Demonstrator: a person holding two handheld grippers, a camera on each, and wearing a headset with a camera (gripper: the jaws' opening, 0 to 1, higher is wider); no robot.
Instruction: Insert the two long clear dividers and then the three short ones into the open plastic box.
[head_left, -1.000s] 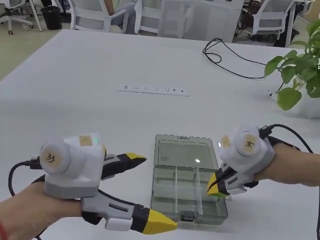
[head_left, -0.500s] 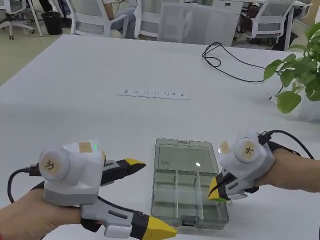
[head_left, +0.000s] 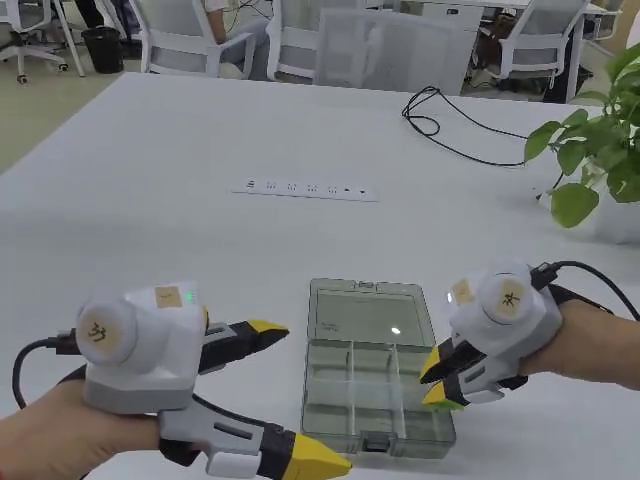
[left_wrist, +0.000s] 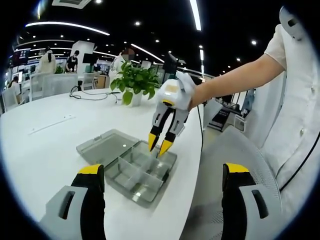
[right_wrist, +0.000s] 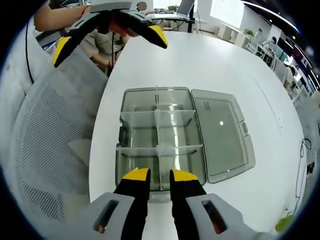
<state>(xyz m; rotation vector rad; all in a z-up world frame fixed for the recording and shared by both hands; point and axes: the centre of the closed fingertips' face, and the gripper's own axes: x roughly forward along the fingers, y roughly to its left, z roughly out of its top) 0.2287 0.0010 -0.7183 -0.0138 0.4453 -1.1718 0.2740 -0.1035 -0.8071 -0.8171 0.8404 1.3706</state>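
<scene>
The clear plastic box (head_left: 330, 385) lies open at the table's near edge, its lid (head_left: 372, 315) flat behind it. Clear dividers (right_wrist: 156, 119) stand inside and split it into several compartments. My right gripper (head_left: 437, 382) hovers over the box's right side with its yellow tips a little apart and nothing between them; in its own view the right gripper (right_wrist: 159, 176) sits just above the box's (right_wrist: 137, 135) near wall. My left gripper (head_left: 294, 395) is wide open and empty, left of the box. In the left gripper view, the left gripper (left_wrist: 163, 169) faces the box (left_wrist: 132, 175) and the right gripper (left_wrist: 158, 145).
A white power strip (head_left: 305, 188) lies mid-table, with a black cable (head_left: 450, 115) beyond it. A potted plant (head_left: 595, 150) stands at the right edge. Office chairs (head_left: 190, 35) line the far side. A mesh chair (right_wrist: 45, 150) sits below the table's near edge.
The right gripper's tips, together before, now stand slightly apart, and it has shifted a little to the right over the box. The left gripper has barely moved.
</scene>
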